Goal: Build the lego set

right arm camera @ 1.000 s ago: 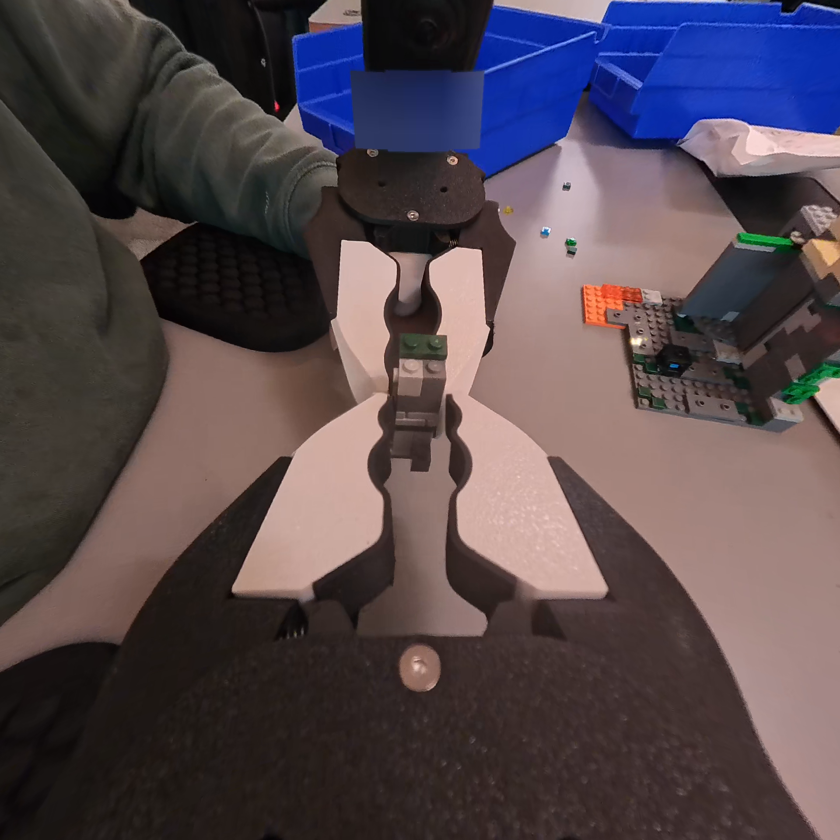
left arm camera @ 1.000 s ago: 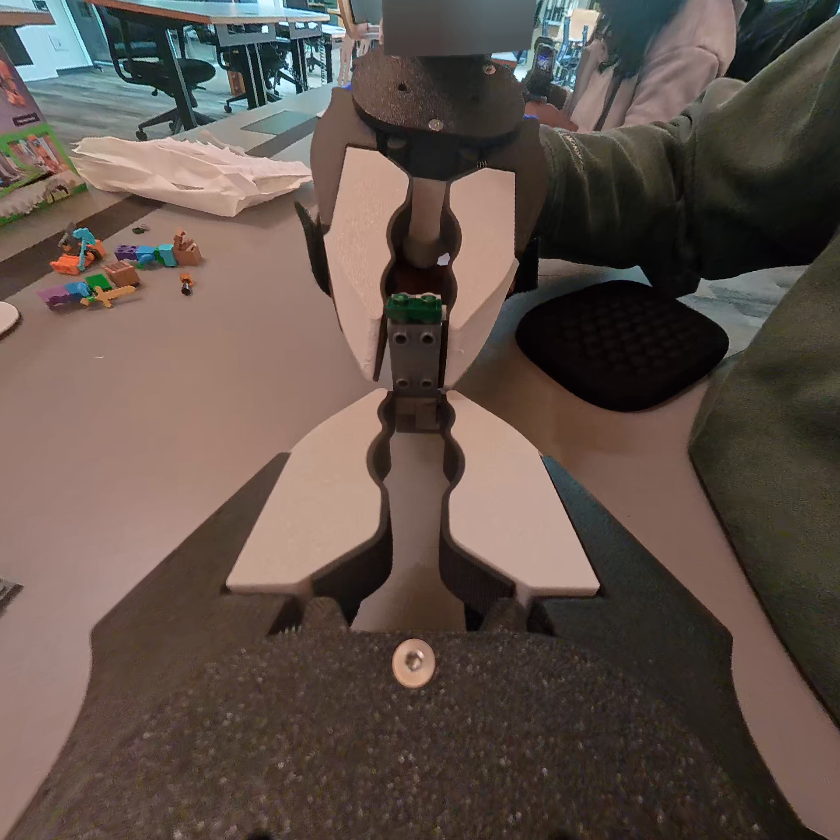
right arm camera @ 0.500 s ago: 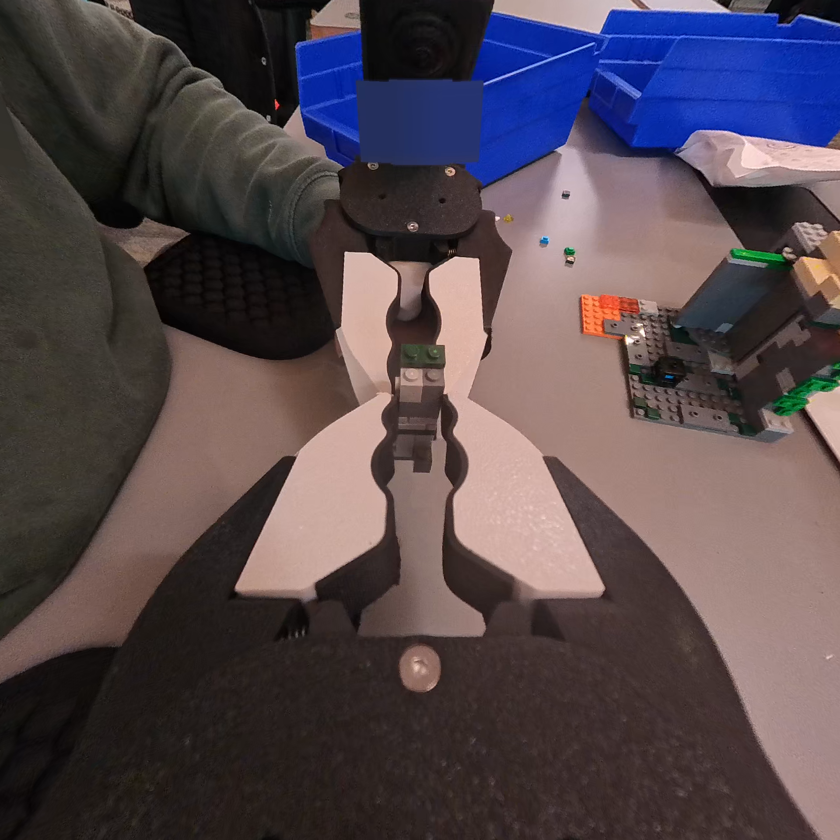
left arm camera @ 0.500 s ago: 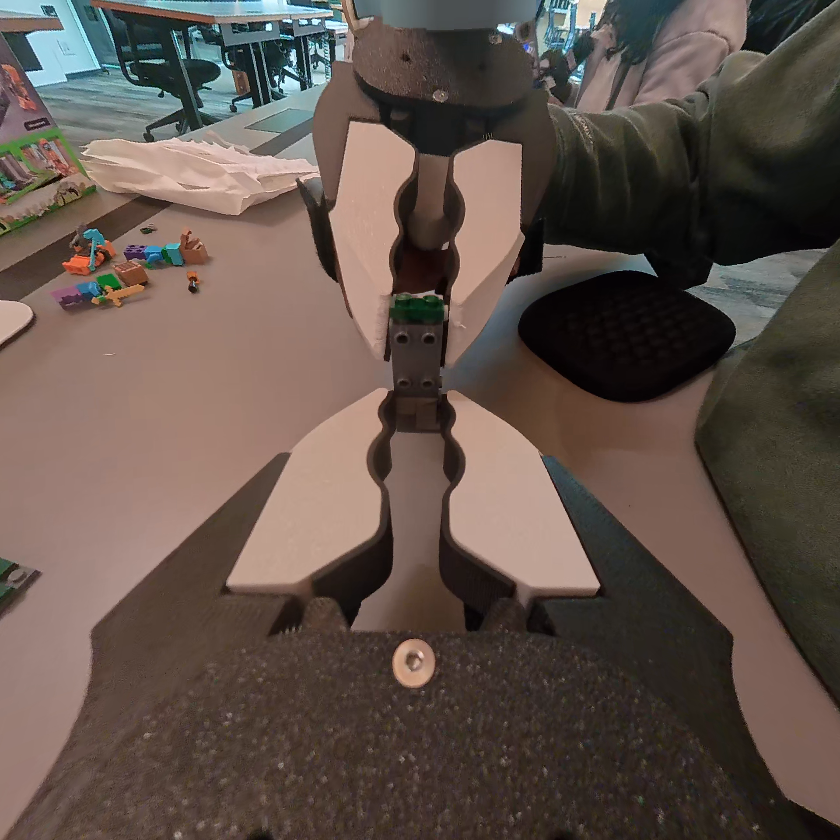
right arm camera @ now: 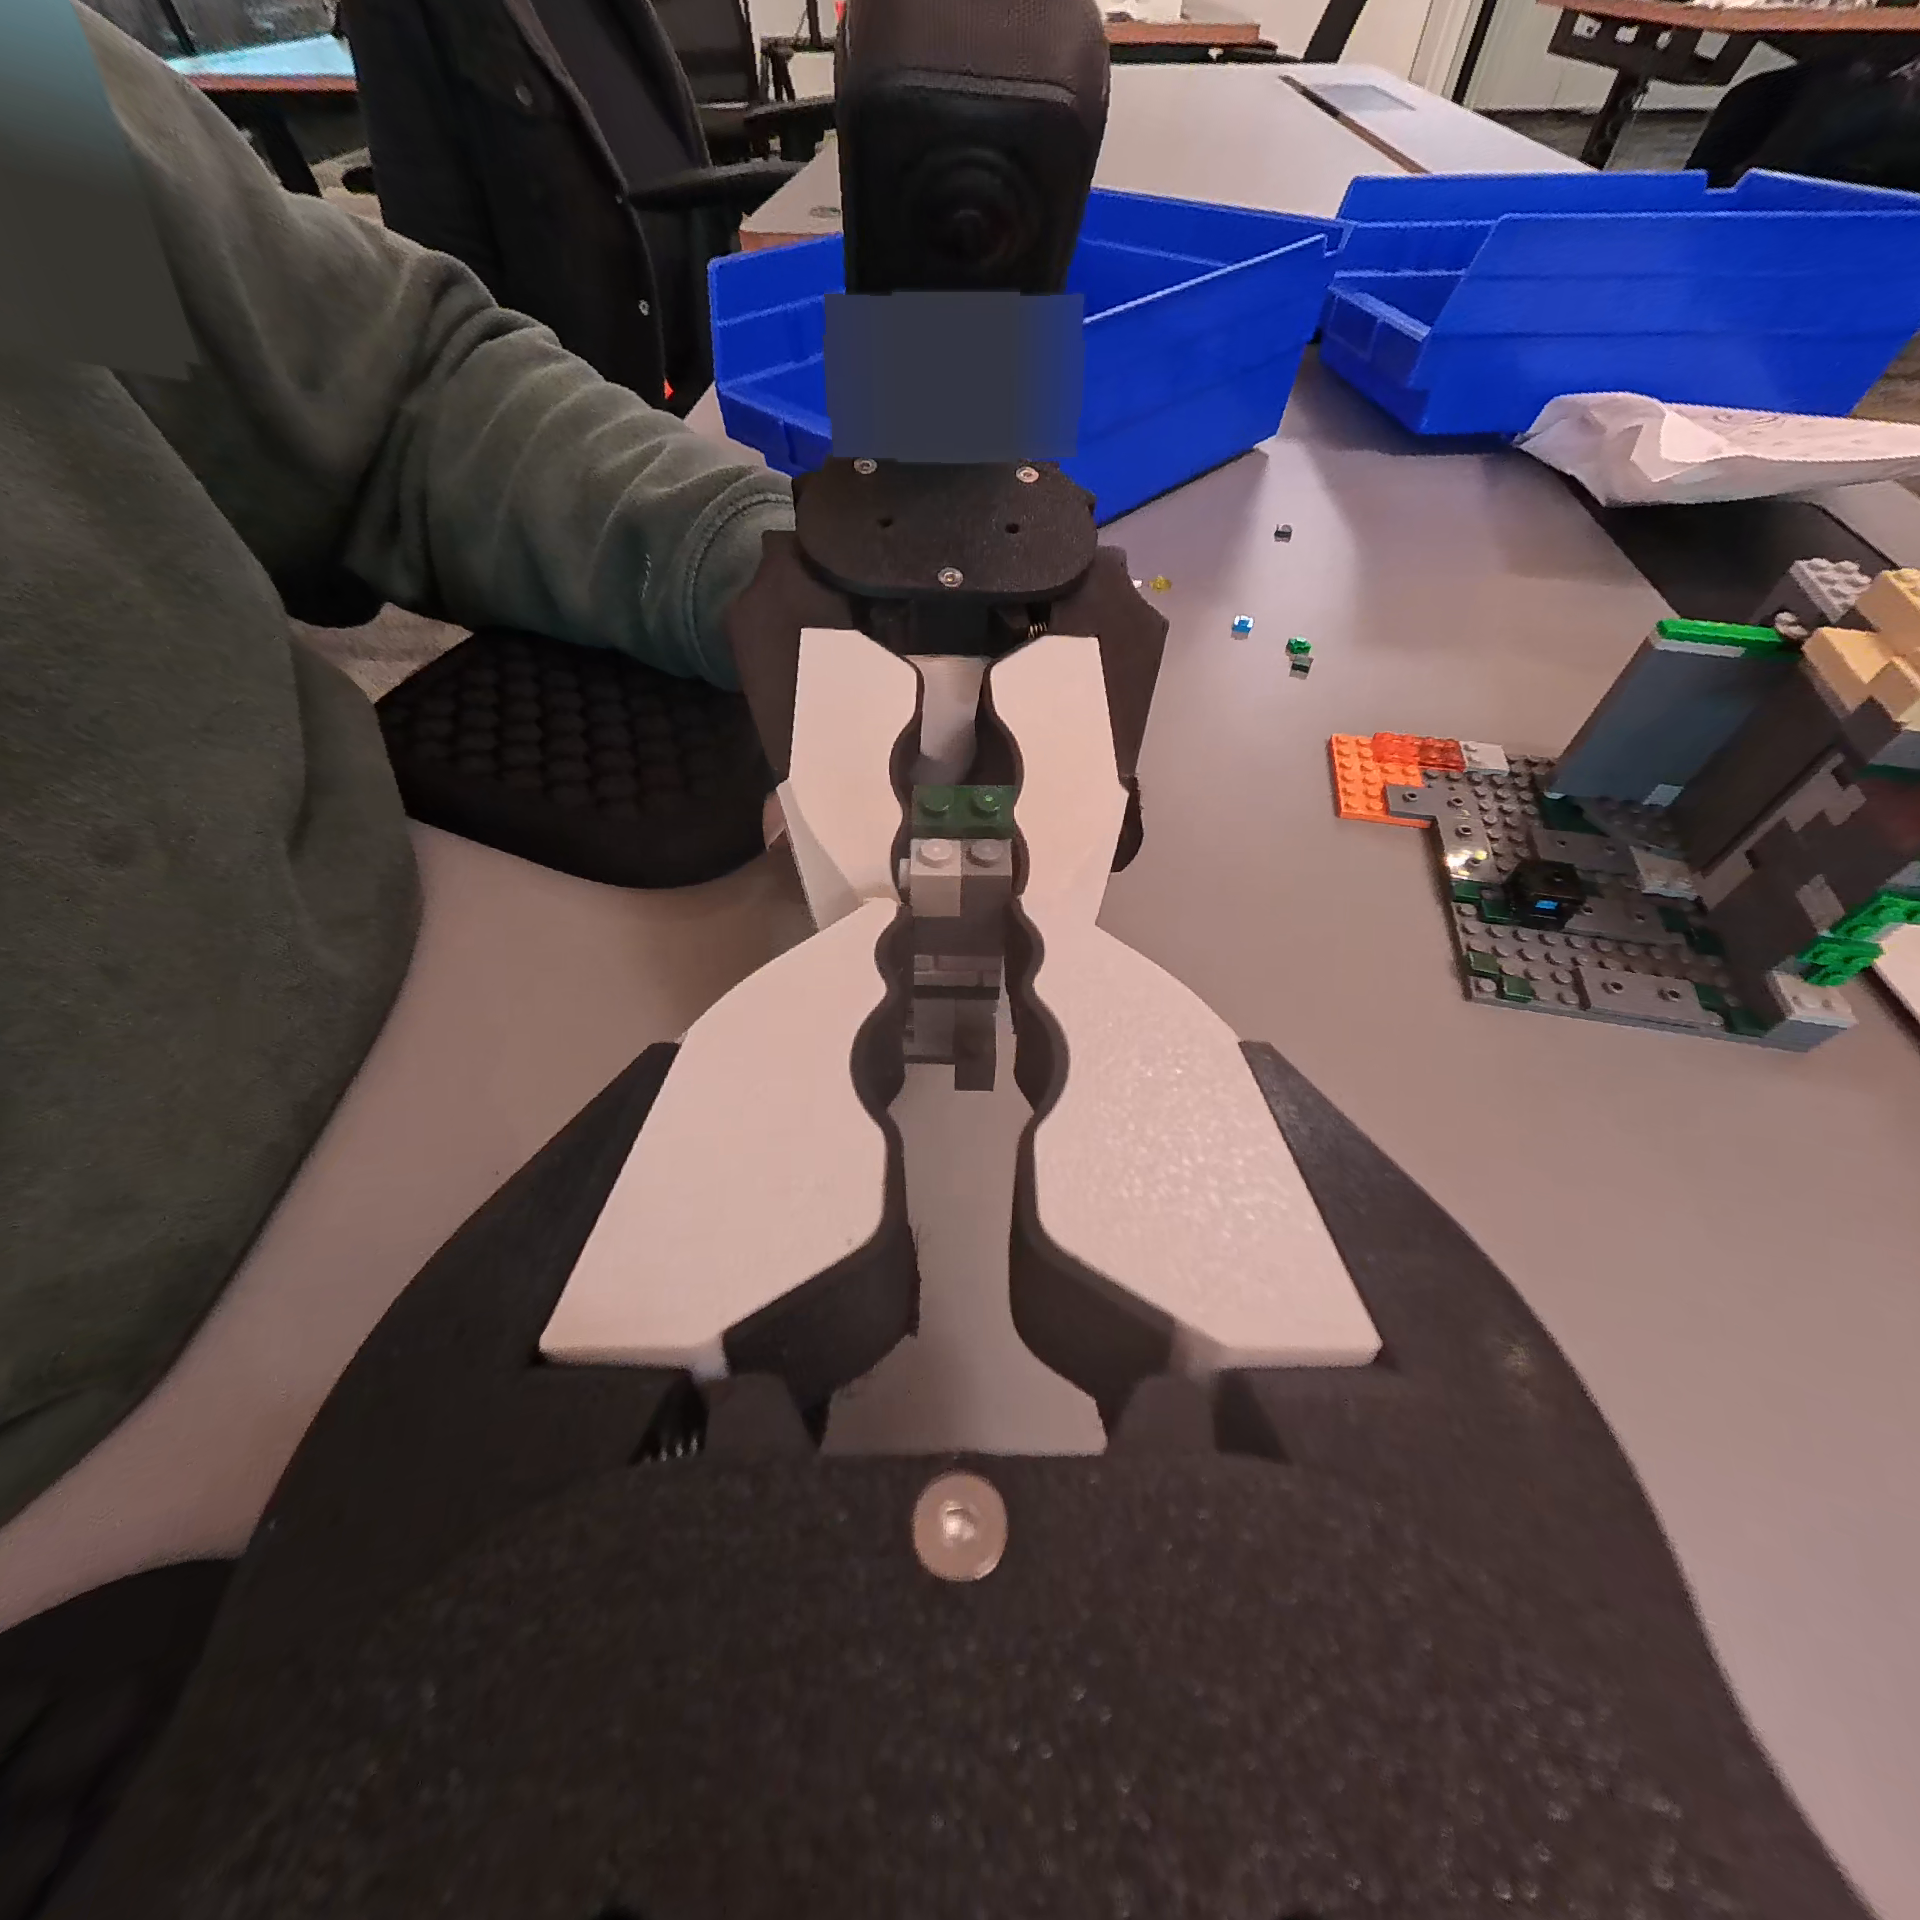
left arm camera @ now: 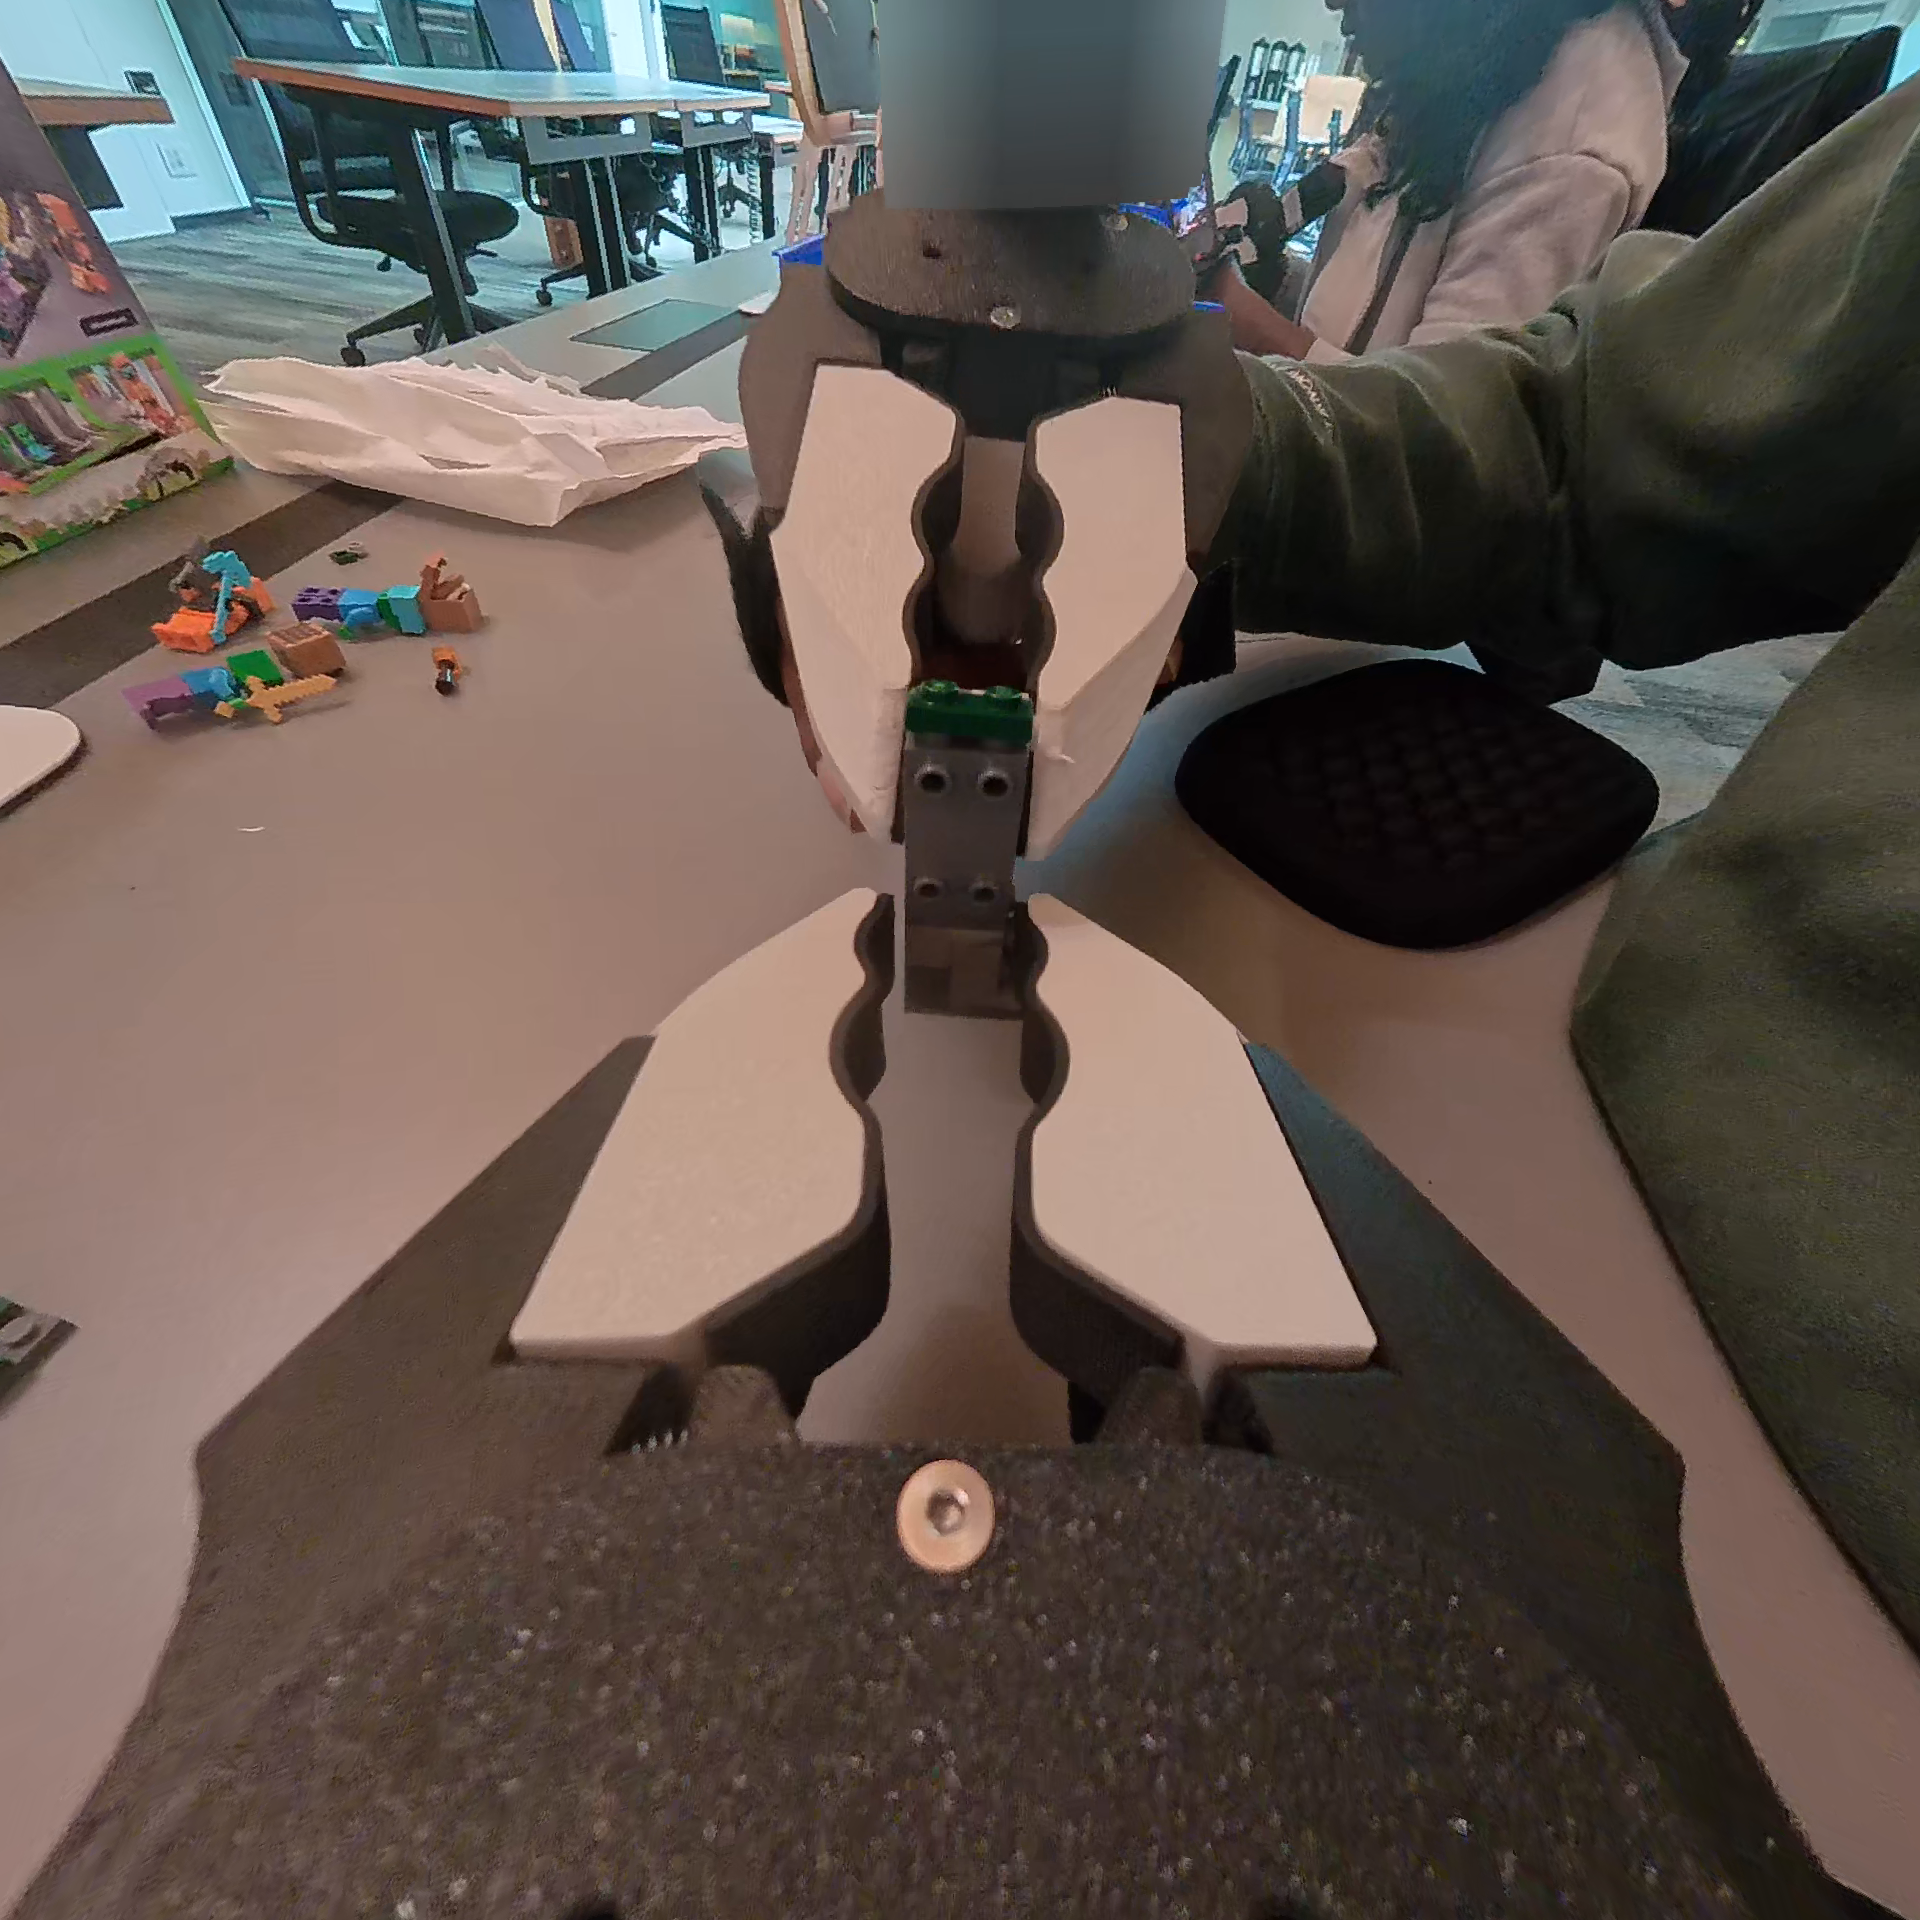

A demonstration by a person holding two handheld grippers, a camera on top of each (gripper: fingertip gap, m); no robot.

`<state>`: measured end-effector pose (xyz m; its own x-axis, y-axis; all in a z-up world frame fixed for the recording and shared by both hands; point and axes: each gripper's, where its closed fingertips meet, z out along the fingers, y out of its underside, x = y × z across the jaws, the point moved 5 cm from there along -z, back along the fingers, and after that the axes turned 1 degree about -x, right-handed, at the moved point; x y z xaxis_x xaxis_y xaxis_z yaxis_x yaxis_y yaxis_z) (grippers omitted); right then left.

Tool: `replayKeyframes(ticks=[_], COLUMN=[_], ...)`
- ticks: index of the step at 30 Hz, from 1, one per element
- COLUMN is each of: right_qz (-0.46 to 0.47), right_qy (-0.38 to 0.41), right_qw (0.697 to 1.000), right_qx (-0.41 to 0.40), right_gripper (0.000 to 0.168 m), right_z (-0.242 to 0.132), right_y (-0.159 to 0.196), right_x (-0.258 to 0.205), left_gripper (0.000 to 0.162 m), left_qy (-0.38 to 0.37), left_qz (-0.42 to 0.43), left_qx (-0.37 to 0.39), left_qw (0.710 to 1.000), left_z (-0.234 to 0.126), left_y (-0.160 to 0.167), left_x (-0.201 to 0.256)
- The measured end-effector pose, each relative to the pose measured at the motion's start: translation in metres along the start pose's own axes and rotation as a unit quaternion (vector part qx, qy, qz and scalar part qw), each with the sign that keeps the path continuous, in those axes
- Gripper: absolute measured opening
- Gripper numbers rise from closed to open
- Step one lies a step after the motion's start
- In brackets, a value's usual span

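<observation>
Lego column [left arm camera: 961,868], grey with a green plate on top, hangs above the grey table [left arm camera: 416,935], pinched from both ends by two grippers that face each other tip to tip. The left gripper [left arm camera: 956,961] has its white fingers [left arm camera: 727,1143] closed on the lower, darker end of the column; the right gripper [right arm camera: 951,997] is likewise closed on the column from the opposite side, its fingertips meeting the other pair. In each wrist view the far gripper comes in from the top, held by an arm in a green sleeve [left arm camera: 1558,447] that rests near a black dimpled pad [left arm camera: 1413,800] at the table's near edge.

Toward the left wrist view's far left corner lie loose coloured pieces [left arm camera: 301,644], a crumpled white bag [left arm camera: 457,436] and a set box [left arm camera: 73,416]. In the right wrist view a partly built model [right arm camera: 1683,862] on grey and orange plates stands toward the right edge, a few tiny pieces [right arm camera: 1268,634] lie apart from it, and two blue bins [right arm camera: 1195,332] sit along the far edge. Beyond are office desks and chairs [left arm camera: 416,208], and a seated person in a pale top [left arm camera: 1475,208].
</observation>
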<state>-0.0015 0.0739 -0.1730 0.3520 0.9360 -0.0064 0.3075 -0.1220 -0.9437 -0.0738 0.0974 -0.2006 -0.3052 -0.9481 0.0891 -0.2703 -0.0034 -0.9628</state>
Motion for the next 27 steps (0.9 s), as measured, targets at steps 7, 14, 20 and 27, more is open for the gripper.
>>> replayKeyframes(ticks=[7, 14, 20, 27], right_qz=[0.007, 0.009, -0.012, -0.042], right_qy=[-0.001, 0.002, 0.016, 0.028], right_qw=[1.0, 1.0, 0.998, 0.985], right_qx=[0.006, -0.023, -0.053, -0.167], right_gripper=[0.016, 0.024, 0.019, 0.0], right_z=[-0.001, -0.008, -0.024, -0.015], right_y=[-0.001, -0.007, -0.029, -0.033], right_x=[0.0, 0.001, 0.003, 0.0], left_gripper=[0.019, 0.019, 0.019, 0.019], left_qy=[0.003, -0.014, -0.043, -0.059], left_qz=[-0.001, 0.001, 0.006, 0.026], left_qx=[0.004, 0.006, -0.048, -0.082], left_qw=[1.0, 1.0, 0.998, 0.995], left_z=[0.0, -0.003, 0.001, 0.004], left_y=[-0.002, -0.003, 0.005, 0.009], left_x=[0.002, -0.001, -0.003, 0.0])
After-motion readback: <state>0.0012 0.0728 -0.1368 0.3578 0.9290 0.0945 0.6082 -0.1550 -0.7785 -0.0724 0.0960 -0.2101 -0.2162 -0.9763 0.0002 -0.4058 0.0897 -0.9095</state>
